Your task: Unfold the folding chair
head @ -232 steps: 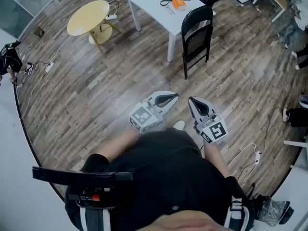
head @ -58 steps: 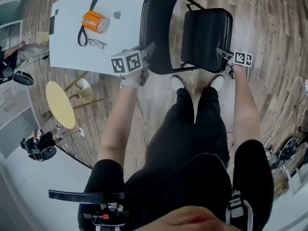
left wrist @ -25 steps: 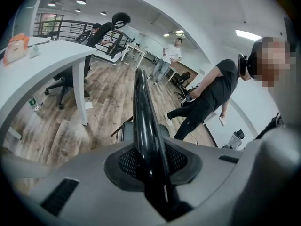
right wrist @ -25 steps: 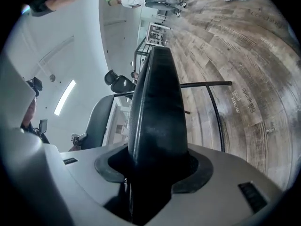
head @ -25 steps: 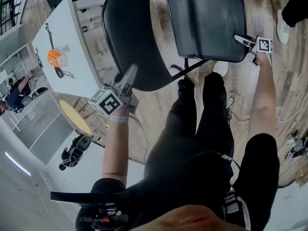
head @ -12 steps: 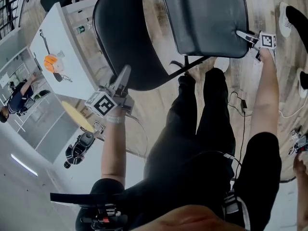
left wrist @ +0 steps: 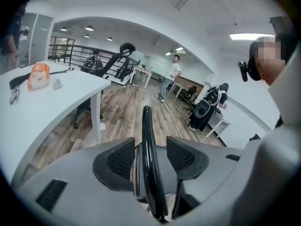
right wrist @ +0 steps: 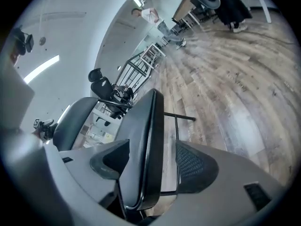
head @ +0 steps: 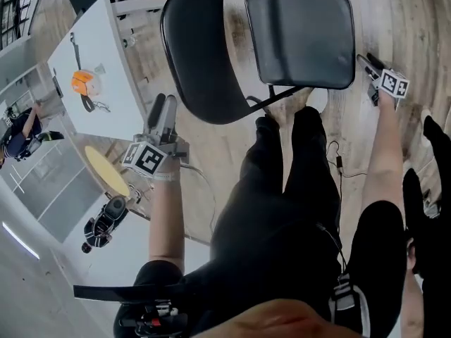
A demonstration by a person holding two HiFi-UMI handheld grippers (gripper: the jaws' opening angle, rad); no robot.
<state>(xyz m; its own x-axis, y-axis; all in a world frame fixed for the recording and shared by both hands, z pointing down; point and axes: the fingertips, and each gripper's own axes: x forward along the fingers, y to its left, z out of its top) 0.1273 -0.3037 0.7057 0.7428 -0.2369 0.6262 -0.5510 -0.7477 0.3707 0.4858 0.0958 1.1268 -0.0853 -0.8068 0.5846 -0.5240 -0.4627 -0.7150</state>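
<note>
The black folding chair stands opened on the wood floor, its backrest [head: 204, 48] at left and its padded seat [head: 299, 37] at right. My left gripper [head: 163, 105] sits just below-left of the backrest, apart from it. In the left gripper view the backrest rim [left wrist: 146, 131] runs edge-on between the opening jaws of the left gripper [left wrist: 150, 155], with a gap on each side. My right gripper [head: 365, 63] hovers off the seat's right edge. In the right gripper view the seat edge [right wrist: 149, 126] lies between the opening jaws of the right gripper [right wrist: 151, 161], and the pads do not press on it.
A white table [head: 106, 55] with an orange item [head: 84, 83] stands left of the chair; a round yellow table [head: 106, 169] is below it. The wearer's legs and shoes [head: 317, 101] are right in front of the chair. A cable [head: 338, 164] lies on the floor; another person's dark clothing [head: 430, 189] shows at right.
Both grippers have let go of the chair. The left one drew back from the backrest rim and the right one moved off the seat's corner to the right; both jaws widened.
</note>
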